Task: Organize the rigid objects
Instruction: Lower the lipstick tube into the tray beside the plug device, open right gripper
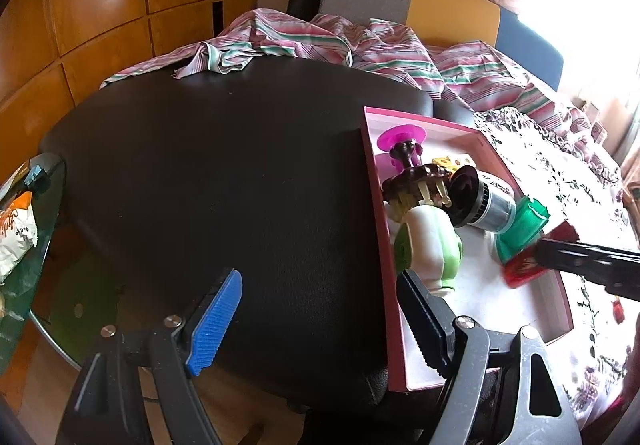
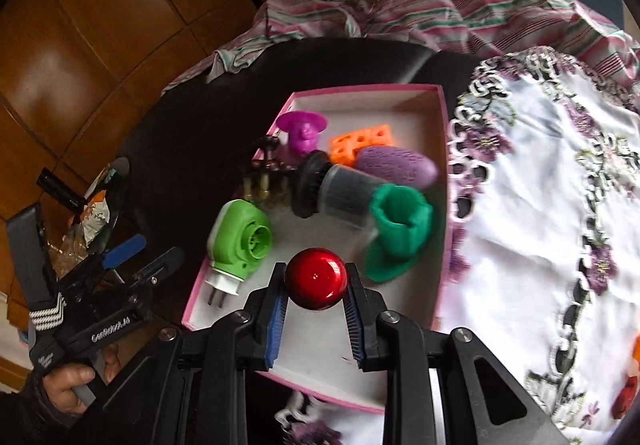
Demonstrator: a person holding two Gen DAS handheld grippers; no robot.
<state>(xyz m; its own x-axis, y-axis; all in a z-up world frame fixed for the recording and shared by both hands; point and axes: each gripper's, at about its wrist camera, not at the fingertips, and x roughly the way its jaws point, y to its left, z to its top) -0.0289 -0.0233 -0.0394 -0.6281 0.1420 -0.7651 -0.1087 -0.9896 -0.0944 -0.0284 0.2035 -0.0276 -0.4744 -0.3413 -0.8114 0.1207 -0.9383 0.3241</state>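
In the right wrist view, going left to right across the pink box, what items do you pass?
Green plug-in device → brown toothed clip → red ball held in the right gripper → teal cup-shaped piece. The pieces crowded at the back of the pink box overlap and are left out.

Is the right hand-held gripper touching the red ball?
Touching. The right wrist view shows the right hand-held gripper with both pads pressed against the red ball's sides.

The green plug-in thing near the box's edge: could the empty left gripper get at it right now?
Probably yes. The left gripper is open, holds nothing, and sits just beside the green plug-in device, which lies at the pink box's near wall. Only that low wall stands between them.
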